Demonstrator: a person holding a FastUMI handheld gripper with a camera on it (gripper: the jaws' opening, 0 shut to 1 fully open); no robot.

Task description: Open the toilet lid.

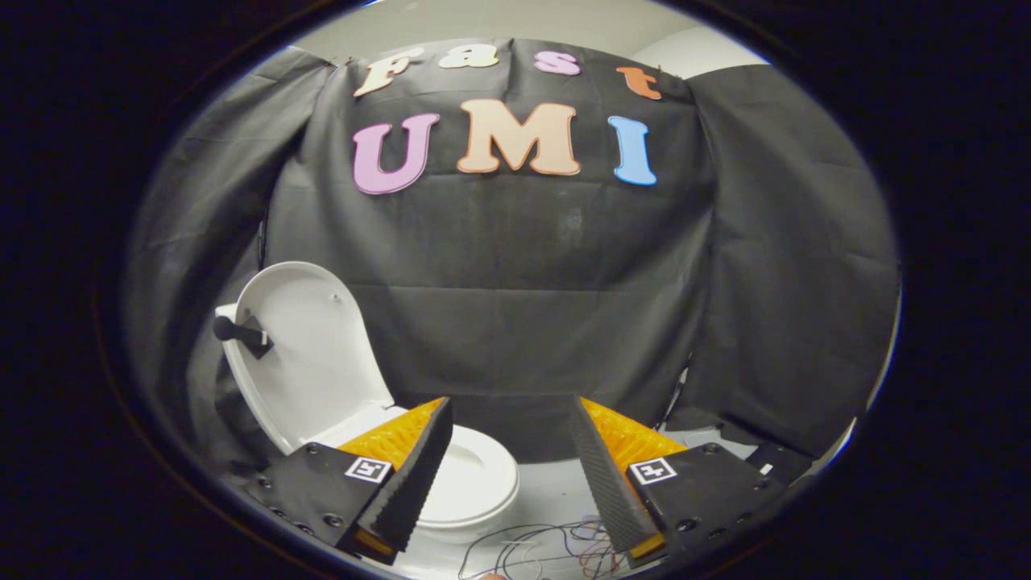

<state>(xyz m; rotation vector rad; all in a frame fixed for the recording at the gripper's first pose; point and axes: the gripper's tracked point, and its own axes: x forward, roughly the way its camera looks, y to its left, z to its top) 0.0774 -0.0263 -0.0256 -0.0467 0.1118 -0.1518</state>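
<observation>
Raised toilet lid [310, 354] beyond parted claw [511, 419]

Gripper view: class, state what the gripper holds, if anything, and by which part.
Nothing is held. The gripper is open, its fingers spread with empty space between them. The toilet lid stands raised beside the left finger, untouched.

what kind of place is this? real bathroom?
Likely a staged recording booth, not a bathroom: black cloth wall, a white toilet with its lid raised, loose wires on the floor. The gripper is open, holding nothing.

A raised toilet lid [302, 354] and seat [475, 483] of smooth, glossy white plastic are seen. Matt, creased cloth forms the wall [515, 306]. The open fingers [515, 475] carry ribbed pads.
</observation>
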